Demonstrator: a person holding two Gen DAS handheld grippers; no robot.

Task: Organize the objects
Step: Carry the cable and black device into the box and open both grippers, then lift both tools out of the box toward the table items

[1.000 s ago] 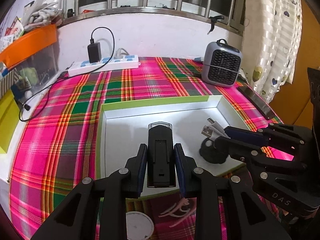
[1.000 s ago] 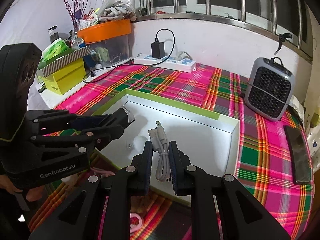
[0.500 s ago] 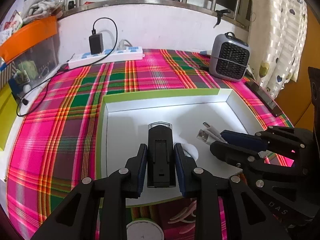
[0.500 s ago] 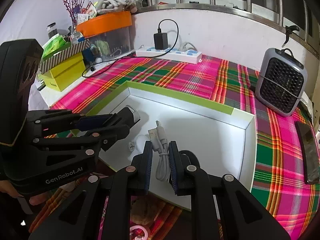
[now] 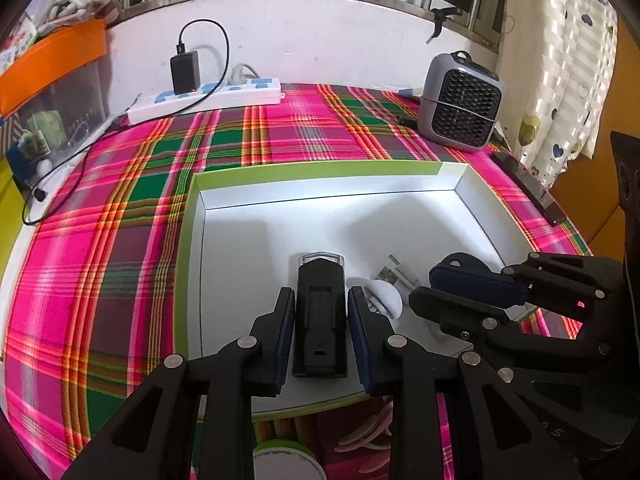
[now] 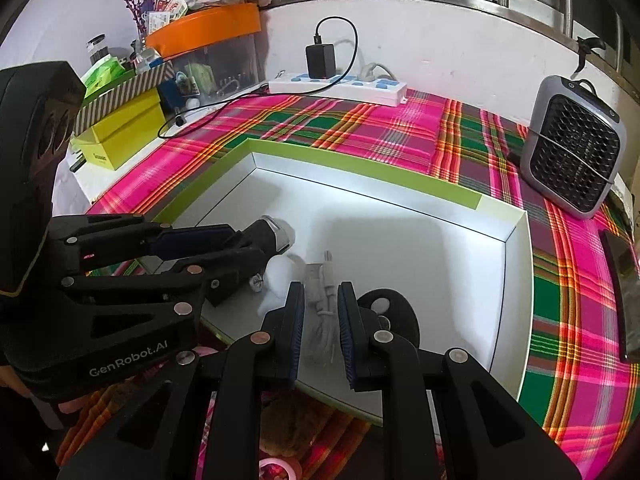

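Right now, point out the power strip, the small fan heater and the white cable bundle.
power strip (image 5: 208, 98), left wrist view, top face mid-length.
small fan heater (image 6: 573, 160), right wrist view, front grille.
white cable bundle (image 6: 320, 316), right wrist view, coils between the right gripper's pads.

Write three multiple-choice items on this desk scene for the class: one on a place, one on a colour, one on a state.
1. Where does the small grey fan heater stand?
A. in the box
B. on the plaid cloth, outside the box
C. on the window sill

2. What colour is the rim of the white box?
A. lime green
B. orange
C. blue

3. What do the right tongs hold?
A. nothing
B. a phone
C. a bundled white USB cable

Key: 1 B, it sits on the cloth beyond the box's far corner; 2 A, the edge strip is green; 3 C, the pads press the cable.
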